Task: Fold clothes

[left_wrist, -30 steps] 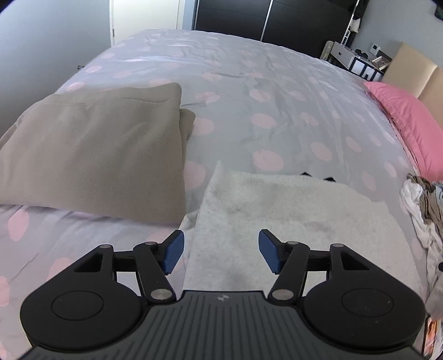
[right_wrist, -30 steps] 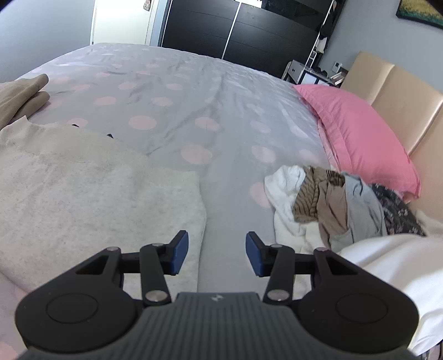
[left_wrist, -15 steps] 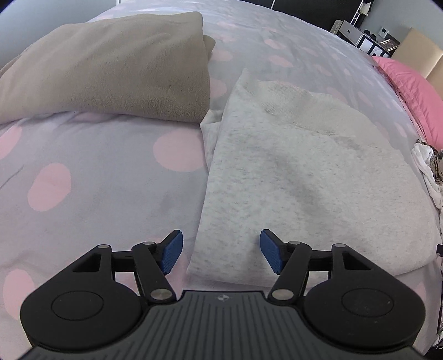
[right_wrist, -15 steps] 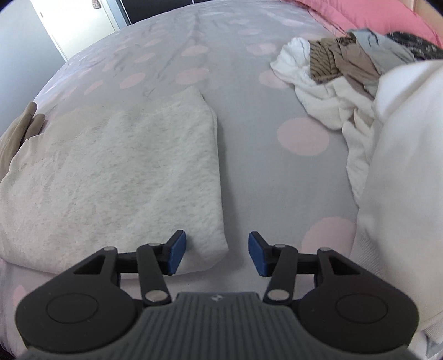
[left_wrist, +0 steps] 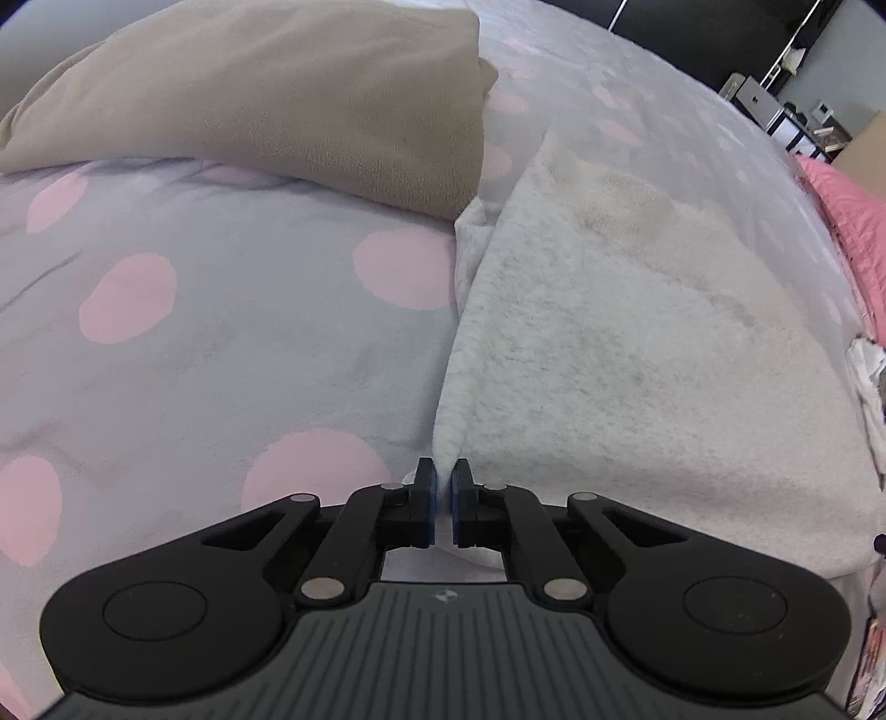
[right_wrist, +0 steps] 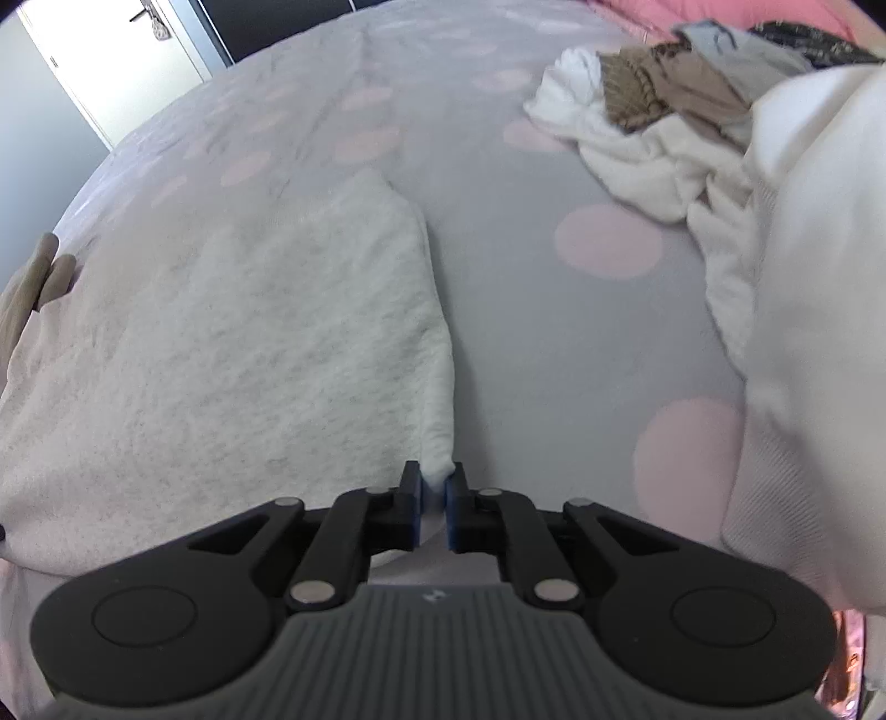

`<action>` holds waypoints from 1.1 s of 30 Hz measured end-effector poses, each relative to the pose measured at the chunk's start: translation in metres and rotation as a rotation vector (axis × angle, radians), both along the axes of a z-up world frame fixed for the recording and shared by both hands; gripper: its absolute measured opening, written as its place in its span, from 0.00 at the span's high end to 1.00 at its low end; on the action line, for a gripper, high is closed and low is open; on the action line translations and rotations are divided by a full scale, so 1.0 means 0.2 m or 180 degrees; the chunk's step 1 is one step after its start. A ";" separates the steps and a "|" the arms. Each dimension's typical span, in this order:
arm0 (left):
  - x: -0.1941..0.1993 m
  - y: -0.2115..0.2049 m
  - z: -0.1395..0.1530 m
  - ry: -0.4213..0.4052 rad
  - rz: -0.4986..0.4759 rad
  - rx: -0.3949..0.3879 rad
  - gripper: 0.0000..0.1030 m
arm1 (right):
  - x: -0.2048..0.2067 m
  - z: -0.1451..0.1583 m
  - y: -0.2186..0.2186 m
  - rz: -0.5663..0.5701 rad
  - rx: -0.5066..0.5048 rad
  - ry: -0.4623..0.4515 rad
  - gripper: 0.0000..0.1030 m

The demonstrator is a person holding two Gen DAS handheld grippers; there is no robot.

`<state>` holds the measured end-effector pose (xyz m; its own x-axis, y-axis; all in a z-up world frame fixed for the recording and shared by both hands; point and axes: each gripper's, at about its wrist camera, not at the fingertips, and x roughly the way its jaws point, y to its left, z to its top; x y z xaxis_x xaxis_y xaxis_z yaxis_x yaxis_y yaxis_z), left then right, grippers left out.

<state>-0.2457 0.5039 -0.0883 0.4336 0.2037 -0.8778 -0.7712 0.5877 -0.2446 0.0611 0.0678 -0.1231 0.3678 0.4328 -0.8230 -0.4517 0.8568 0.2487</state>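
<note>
Grey duvet cover [left_wrist: 232, 387] with pink polka dots, spread across whole bed, lightly creased. Pink pillow [left_wrist: 855, 205] at far right edge of left wrist view, beige headboard [left_wrist: 864, 147] just behind. White door [right_wrist: 116, 61] with handle at top left of right wrist view, grey wall [right_wrist: 33, 138] beside. Dark wardrobe fronts [left_wrist: 692, 39] past far end of bed. White shelving unit [left_wrist: 775, 111] with small items near wardrobe, detail too small to read.

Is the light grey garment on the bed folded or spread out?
Partly folded: the light grey garment lies flat as a rectangle, with doubled layers showing along its left edge.
</note>
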 end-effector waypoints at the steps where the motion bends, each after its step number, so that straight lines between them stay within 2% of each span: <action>1: -0.03 0.00 0.05 -0.0073 0.0016 -0.0002 0.97 | -0.01 0.04 -0.02 -0.0033 0.0072 -0.0023 0.92; 5: -0.12 0.00 0.22 -0.0227 0.0034 -0.0048 0.97 | -0.03 0.23 -0.06 0.0064 0.0180 -0.0209 0.92; 9: -0.18 -0.06 0.35 -0.0192 -0.0057 -0.0008 0.97 | -0.06 0.37 -0.08 0.0188 0.0103 -0.0199 0.92; 13: -0.30 -0.17 0.38 -0.0048 -0.0210 -0.0119 0.97 | -0.13 0.43 -0.19 0.0207 0.0084 -0.0100 0.92; 20: -0.37 -0.23 0.18 0.0338 -0.0319 -0.0357 0.97 | -0.26 0.23 -0.28 0.0306 -0.0209 0.0230 0.92; 23: -0.33 -0.24 0.09 0.0531 -0.0413 -0.0350 0.97 | -0.28 0.14 -0.25 0.0400 -0.0405 0.0198 0.92; 26: -0.29 -0.26 0.01 0.0735 -0.0502 -0.0297 0.97 | -0.33 0.05 -0.20 0.0499 -0.0660 0.0123 0.91; 30: -0.23 -0.28 -0.08 0.0963 -0.0569 -0.0190 0.93 | -0.42 -0.08 -0.10 0.0715 -0.1096 -0.0135 0.91; 33: -0.20 -0.29 -0.13 0.1124 -0.0611 -0.0077 0.83 | -0.47 -0.15 -0.04 0.0818 -0.1306 -0.0330 0.90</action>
<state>-0.2851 0.4466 -0.1152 0.1327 0.1259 -0.9831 -0.6869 0.7267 0.0003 -0.0335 0.0588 -0.1528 0.3807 0.1681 -0.9093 -0.6658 0.7322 -0.1434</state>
